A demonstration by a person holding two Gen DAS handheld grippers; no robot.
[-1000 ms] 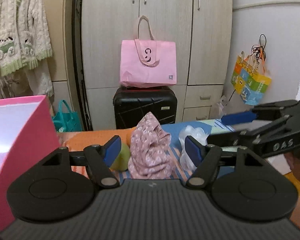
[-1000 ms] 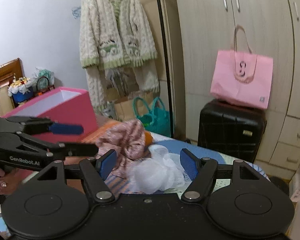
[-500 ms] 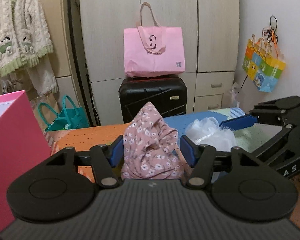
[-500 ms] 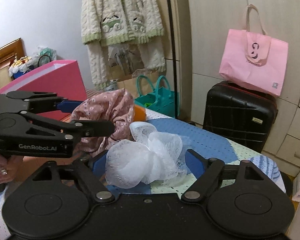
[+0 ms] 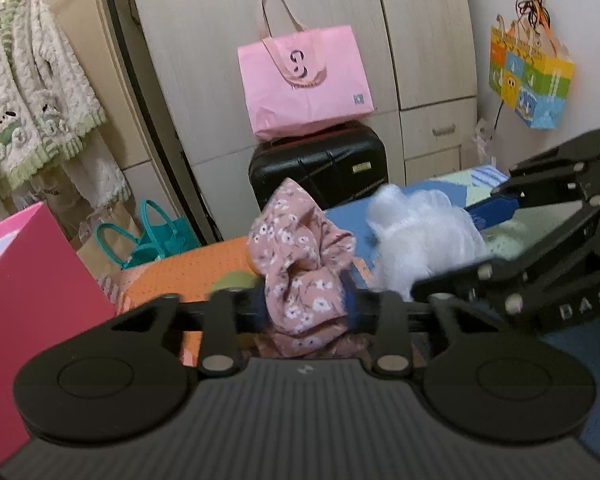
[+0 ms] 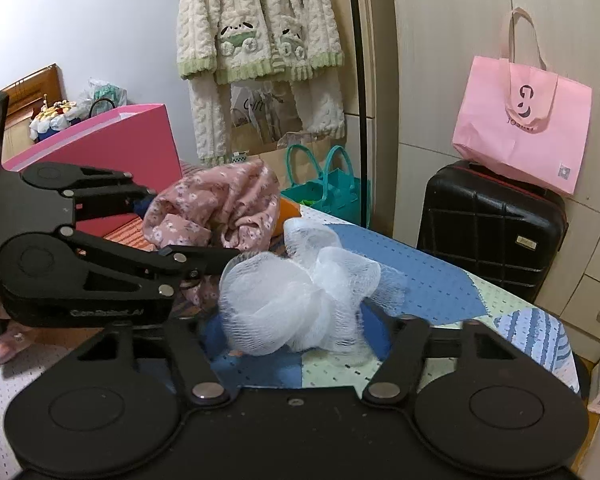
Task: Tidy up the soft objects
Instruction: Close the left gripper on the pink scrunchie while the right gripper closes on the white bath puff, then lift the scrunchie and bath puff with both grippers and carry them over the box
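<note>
My left gripper [image 5: 305, 307] is shut on a pink floral cloth [image 5: 300, 256], which bulges up between its blue pads. The cloth also shows in the right wrist view [image 6: 220, 204], held by the left gripper [image 6: 156, 236]. My right gripper [image 6: 292, 328] has its jaws around a white mesh bath pouf [image 6: 300, 296] on the patterned mat; the jaws stand fairly wide and the pouf hides the pads. The pouf [image 5: 420, 236] lies right of the cloth in the left wrist view. A yellow-green ball [image 5: 232, 282] sits partly hidden behind the left finger.
A pink open box [image 6: 112, 140] stands at the left on the mat [image 6: 428, 280]; it also shows in the left wrist view [image 5: 32, 292]. Behind are a black suitcase [image 6: 492, 232] with a pink tote [image 6: 528, 120], a teal bag [image 6: 328, 196], wardrobe doors and a hanging cardigan [image 6: 256, 40].
The left gripper closed onto the floral cloth. The right gripper moved in around the white pouf, and both grippers came closer together.
</note>
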